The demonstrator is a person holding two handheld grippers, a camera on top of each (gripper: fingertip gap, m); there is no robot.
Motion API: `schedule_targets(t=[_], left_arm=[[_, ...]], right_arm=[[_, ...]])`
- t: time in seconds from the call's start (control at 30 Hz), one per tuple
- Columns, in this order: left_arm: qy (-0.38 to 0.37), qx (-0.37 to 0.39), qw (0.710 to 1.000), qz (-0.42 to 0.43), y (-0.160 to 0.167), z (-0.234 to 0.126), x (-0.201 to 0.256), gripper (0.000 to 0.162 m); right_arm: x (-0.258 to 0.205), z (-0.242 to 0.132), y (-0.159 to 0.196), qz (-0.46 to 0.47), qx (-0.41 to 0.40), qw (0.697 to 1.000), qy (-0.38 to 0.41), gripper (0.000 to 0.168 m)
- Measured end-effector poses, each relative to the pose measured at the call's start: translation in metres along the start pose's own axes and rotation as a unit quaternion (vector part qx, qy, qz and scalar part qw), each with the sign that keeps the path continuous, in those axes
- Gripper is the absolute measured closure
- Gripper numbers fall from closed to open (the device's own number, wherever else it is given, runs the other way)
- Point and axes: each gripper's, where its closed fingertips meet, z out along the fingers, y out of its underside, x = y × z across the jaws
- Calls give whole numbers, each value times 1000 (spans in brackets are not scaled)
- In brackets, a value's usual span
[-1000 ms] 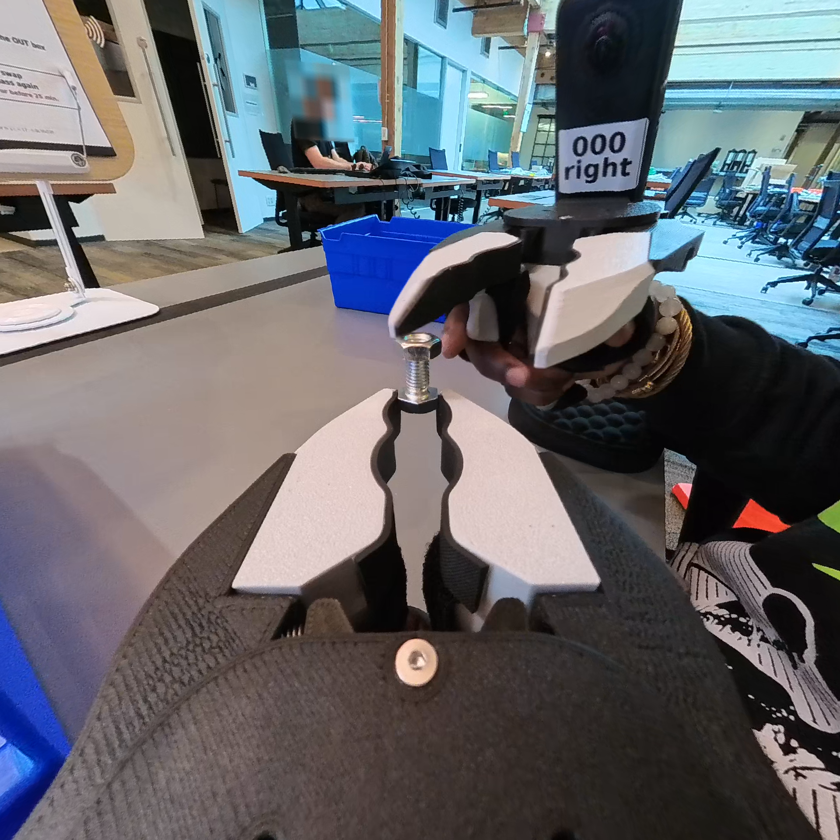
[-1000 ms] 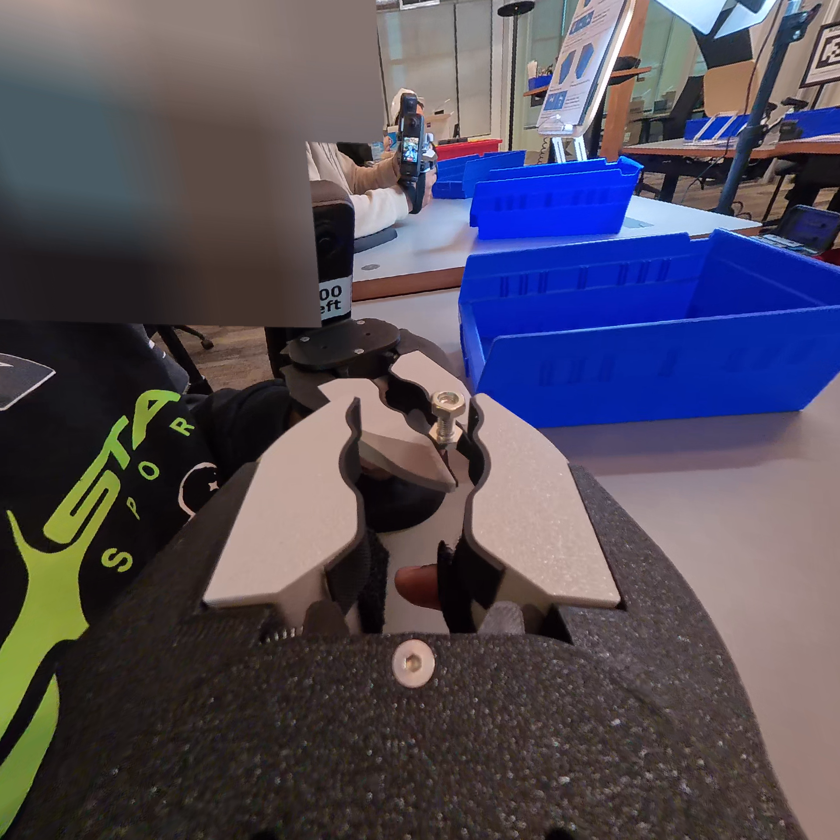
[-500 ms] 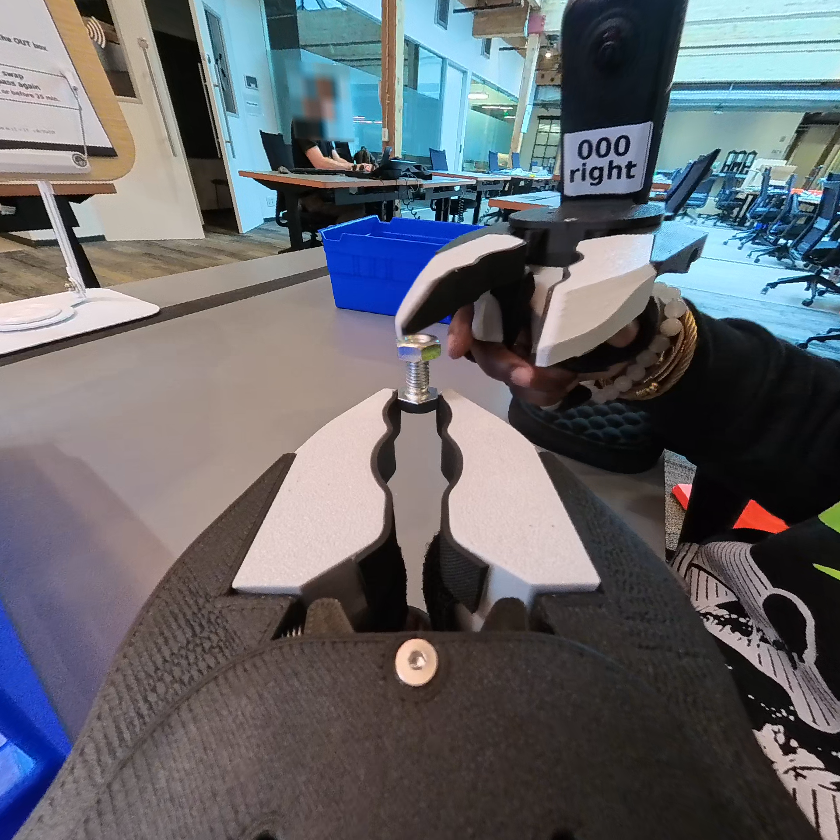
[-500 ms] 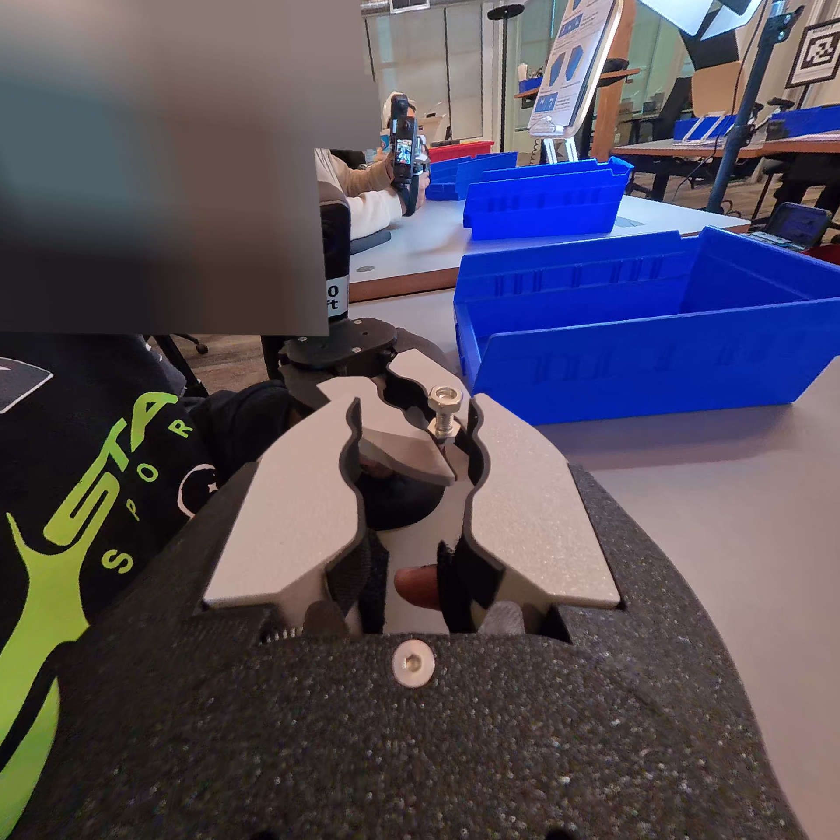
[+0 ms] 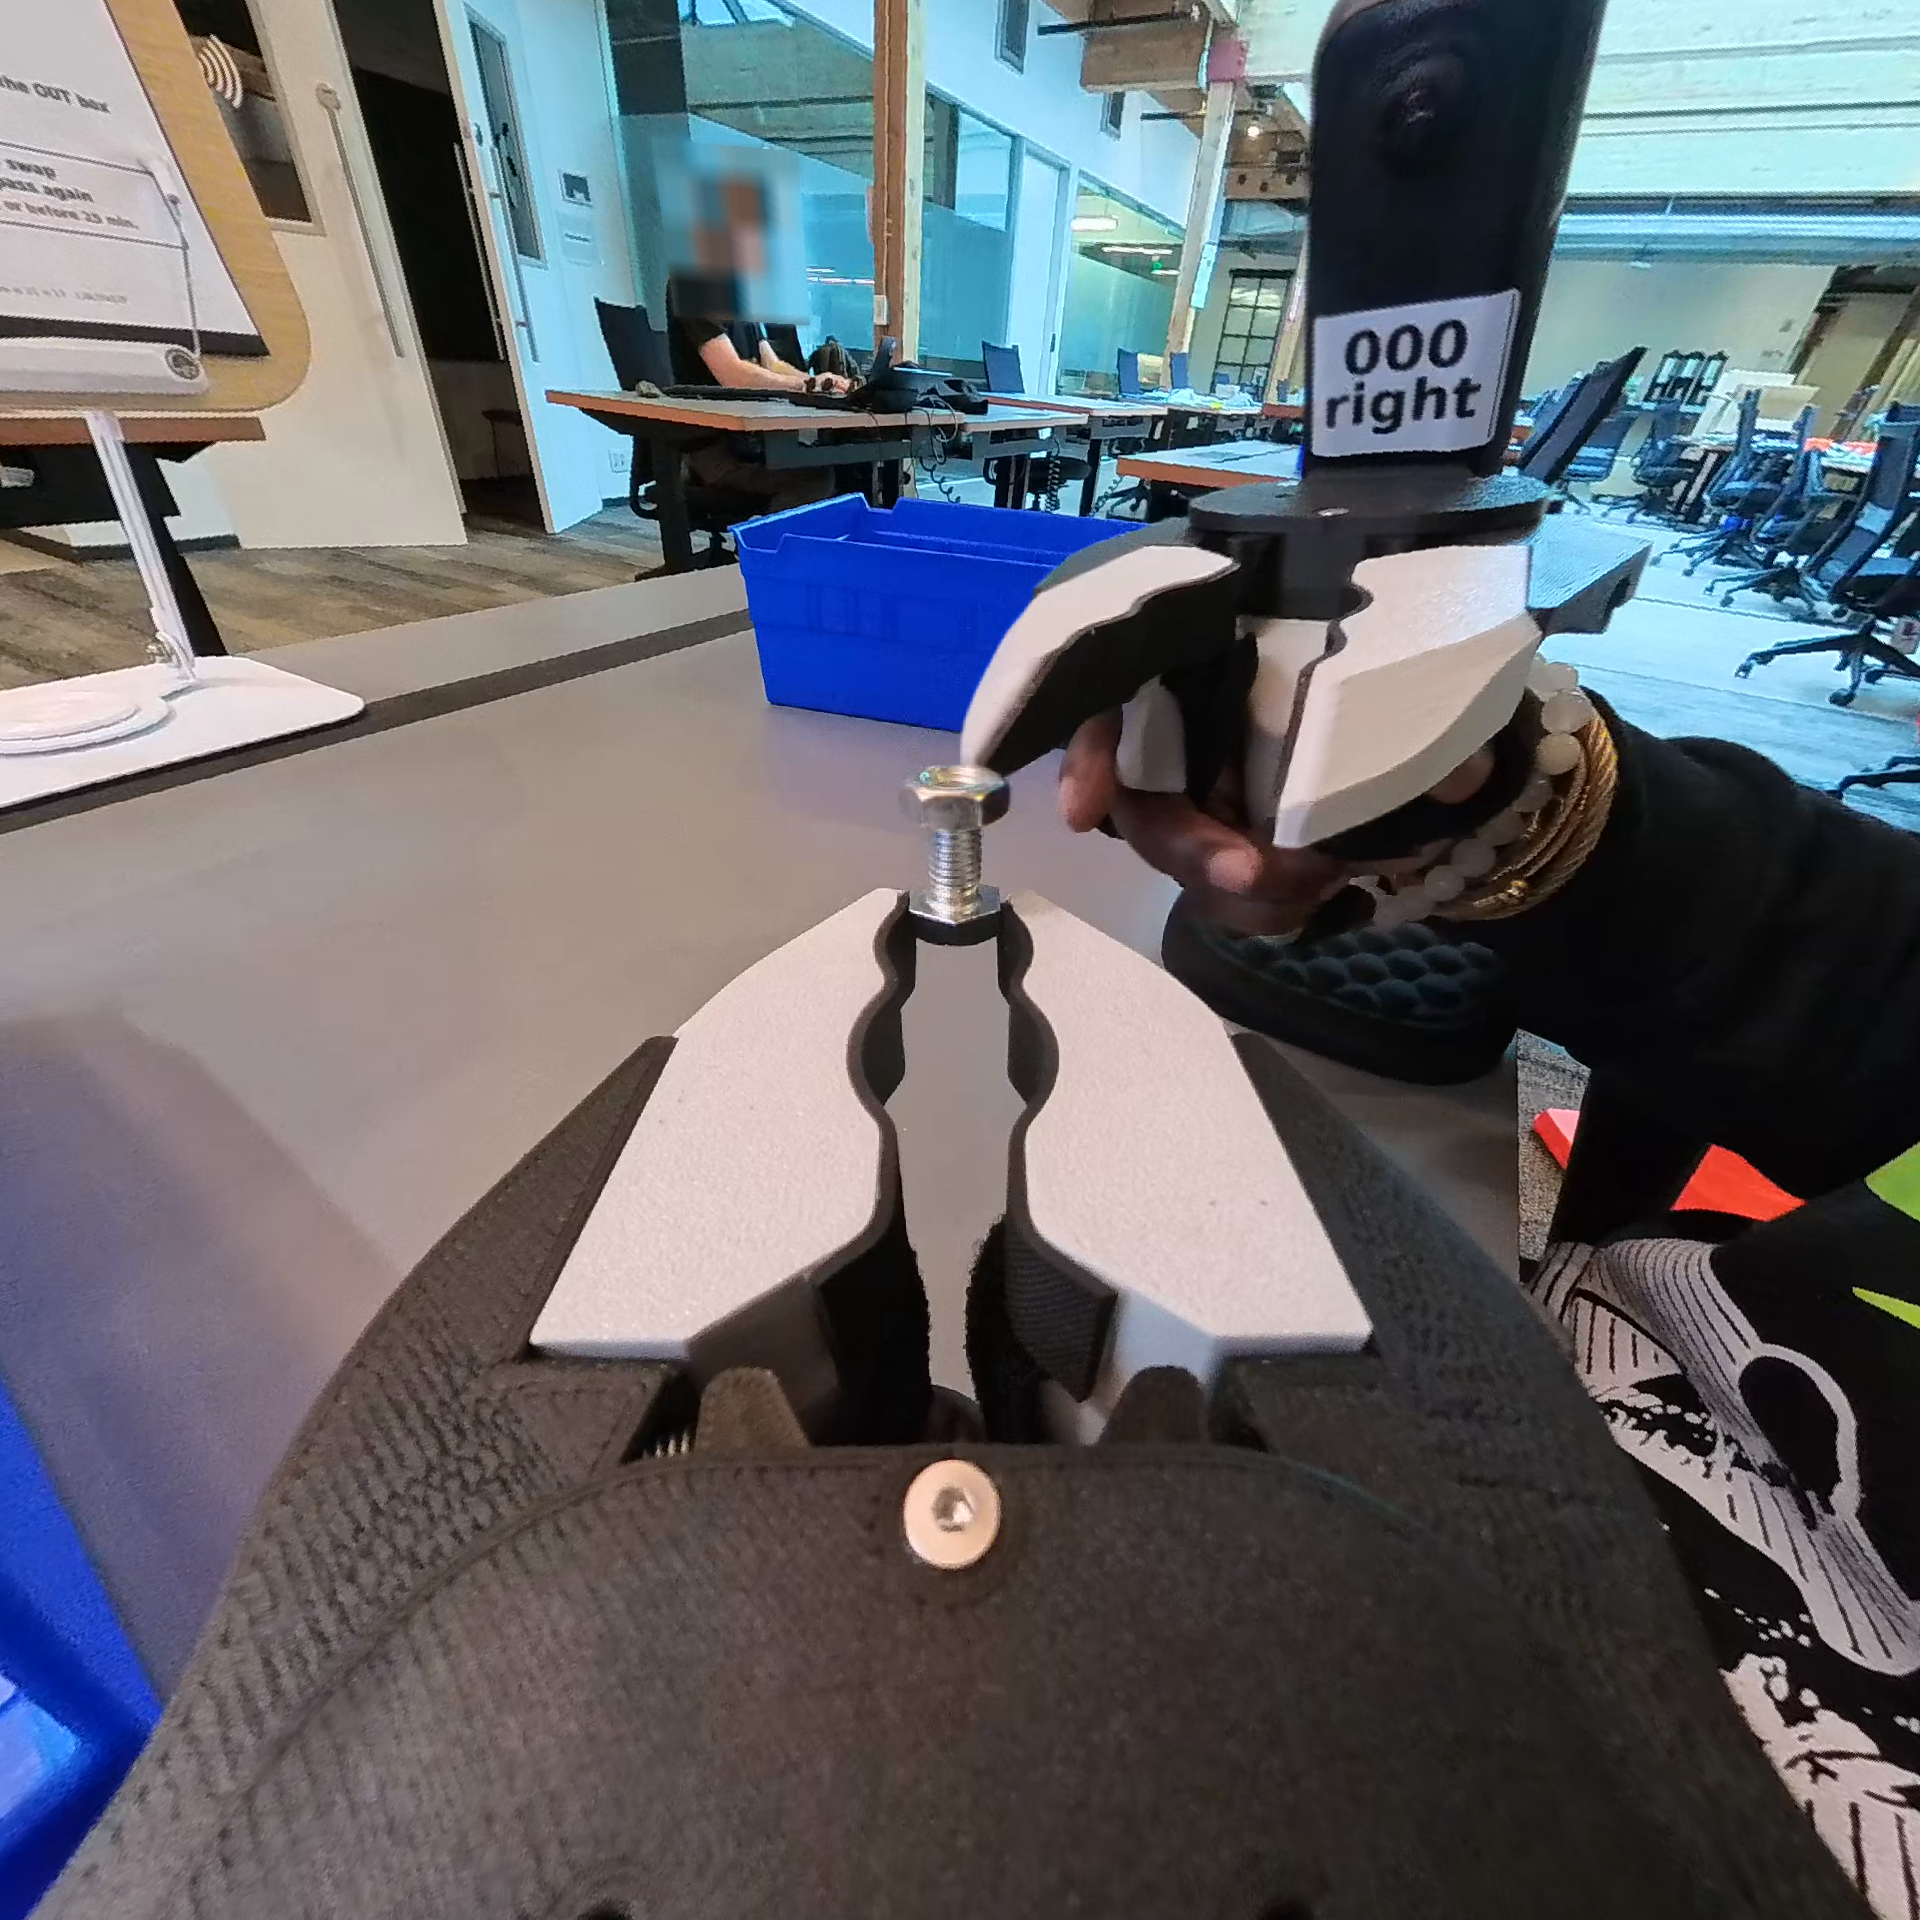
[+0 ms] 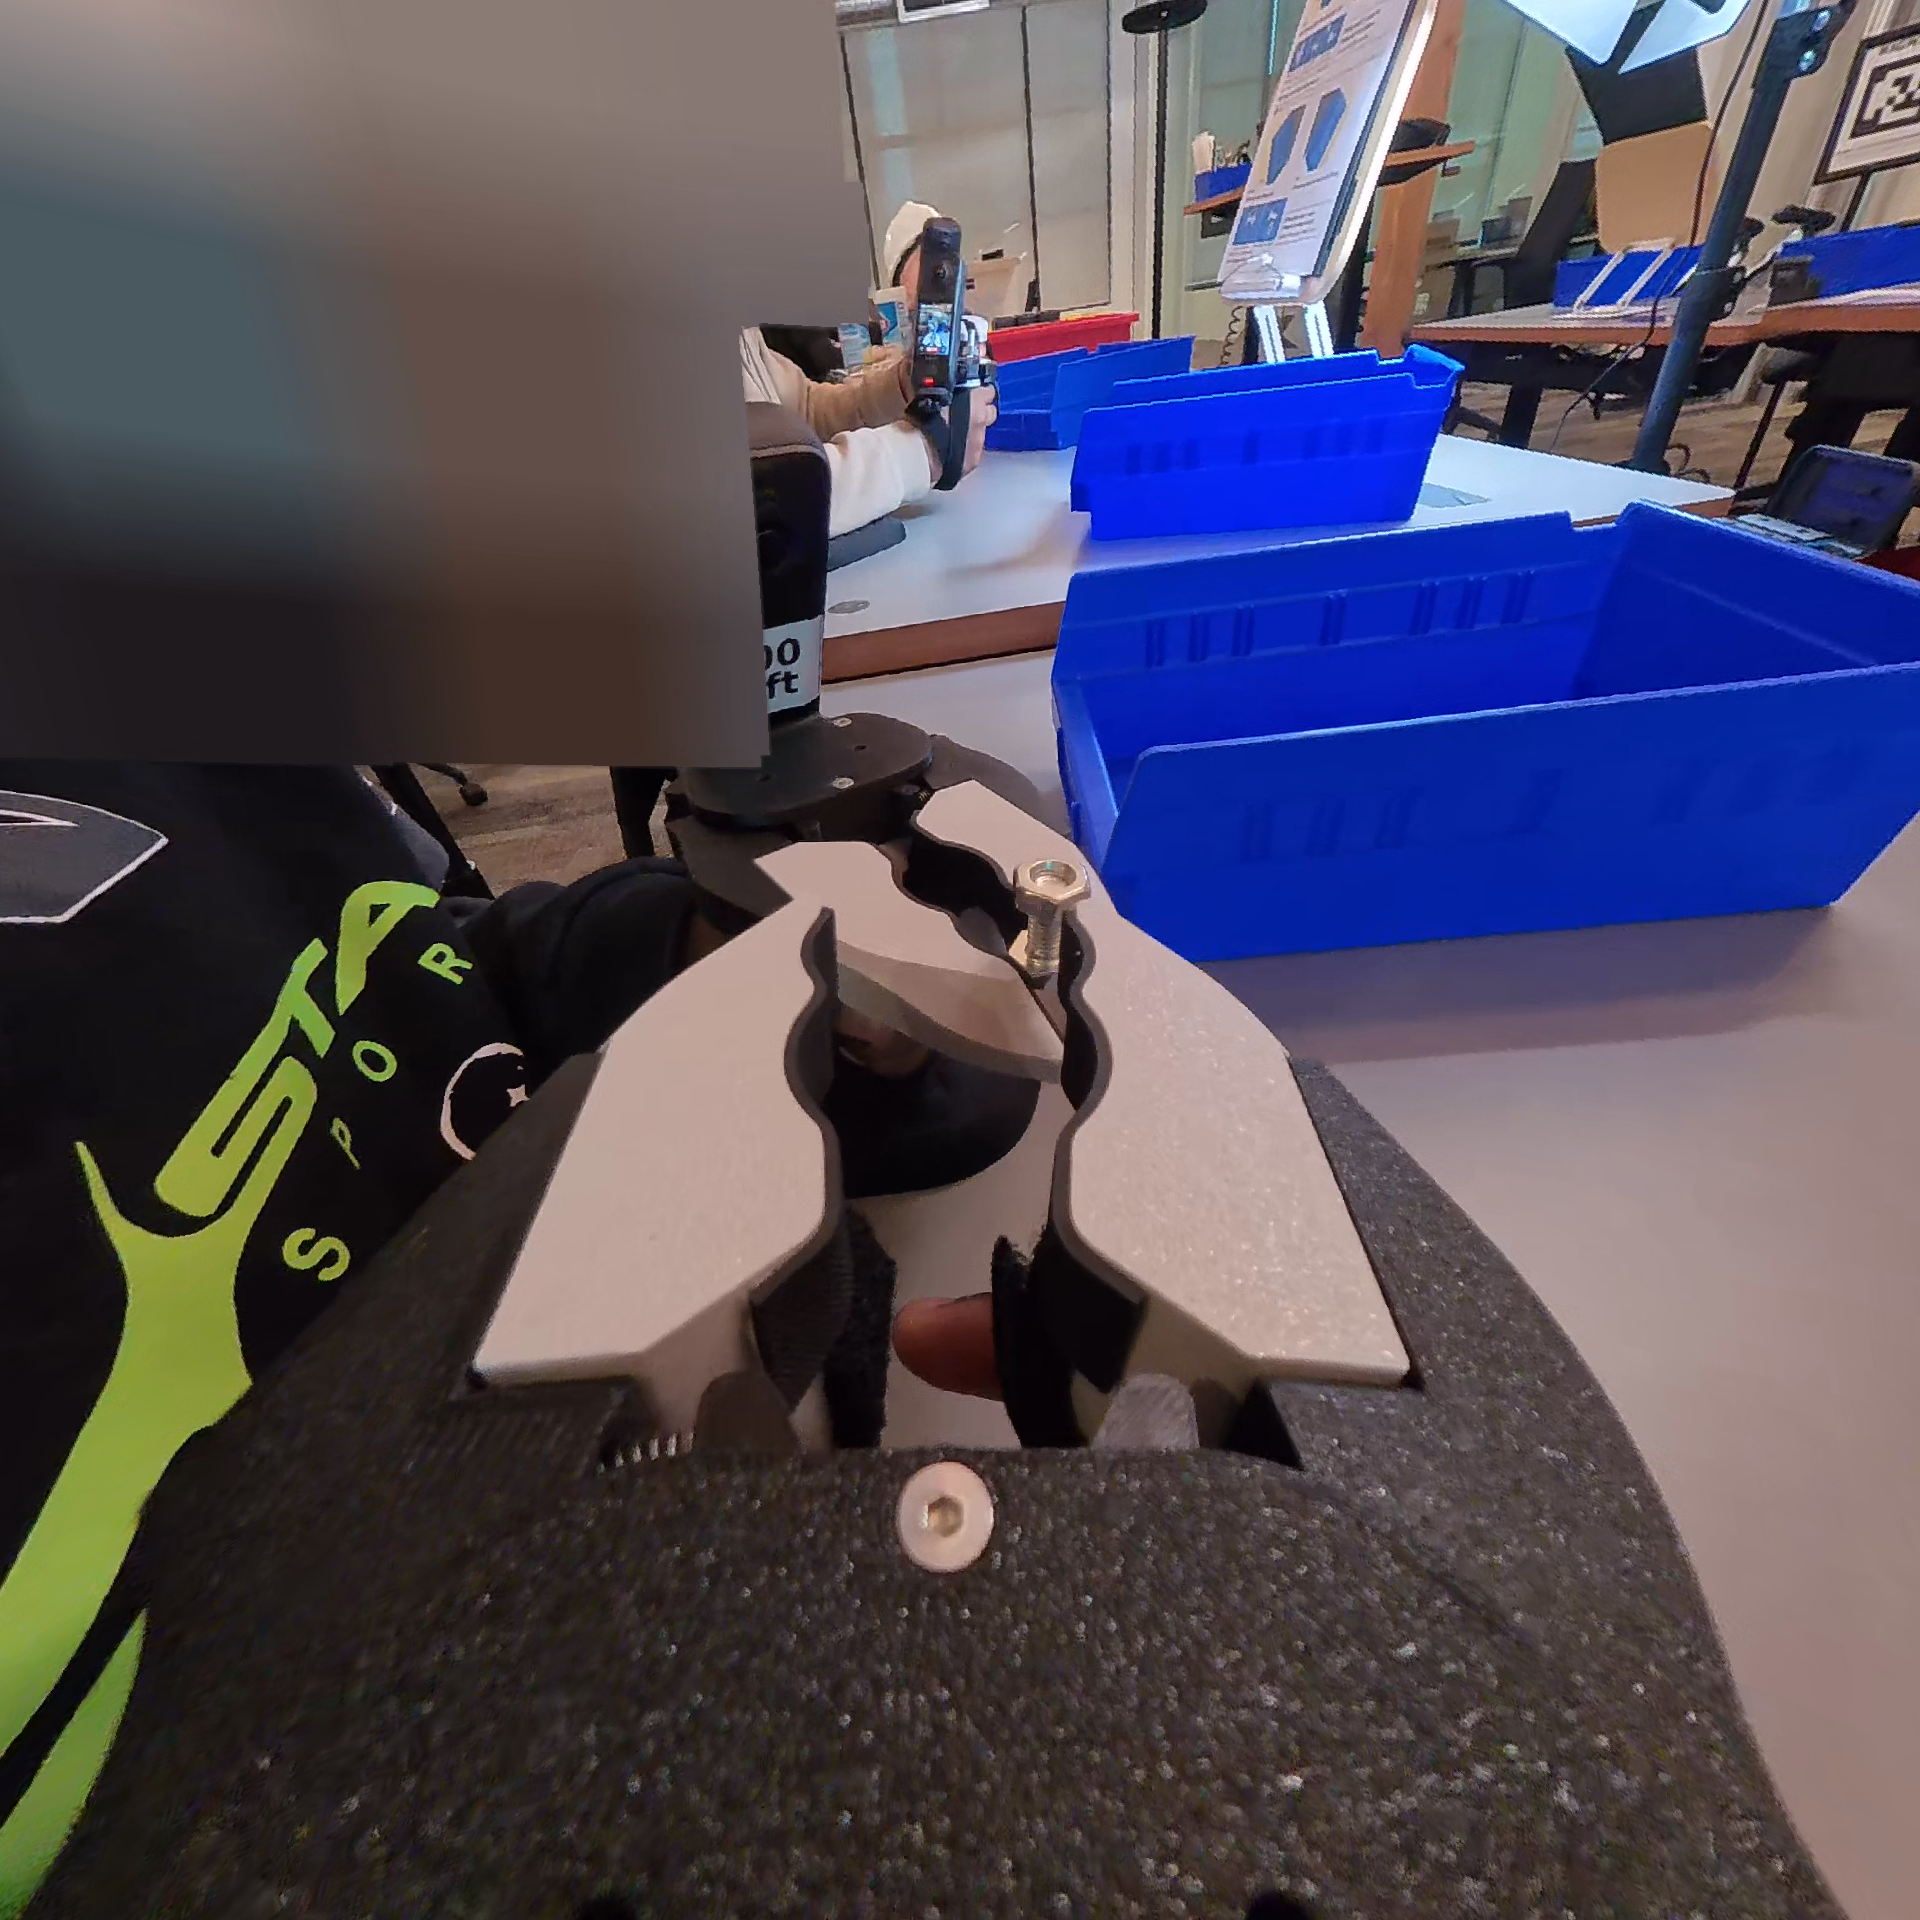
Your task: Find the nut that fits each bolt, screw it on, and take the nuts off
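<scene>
Behind the bolt (image 5: 951,871) clamped upright in the left hand-held gripper (image 5: 953,920), a blue bin (image 5: 894,608) stands.

Silver hex bolt (image 5: 953,871) stands upright, head clamped at the left gripper (image 5: 954,925) tips. Silver hex nut (image 5: 954,796) sits level on its threaded top end.

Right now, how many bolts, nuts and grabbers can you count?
Bolts: 1, the bolt standing upright in the left gripper.
Nuts: 1, the nut on top of its thread.
Grippers: 2, the left gripper and the right gripper.
Total: 4.
</scene>
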Motion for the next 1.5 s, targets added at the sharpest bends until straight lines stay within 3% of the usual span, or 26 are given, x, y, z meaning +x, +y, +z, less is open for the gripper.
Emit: schedule_targets(t=[0.37,0.97,1.2,1.5], left_arm=[[1,-2,1000,2,0,0,0,147],[-1,-1,1000,1,0,0,0,147],[0,-2,1000,3,1,0,1,147],[0,-3,1000,4,1,0,1,147]], right_arm=[[4,20,-1,1,13,1000,0,112],[-8,-3,1,16,31,999,18,122],[0,18,-3,7,49,998,32,91],[-5,36,3,10,34,999,10,91]])
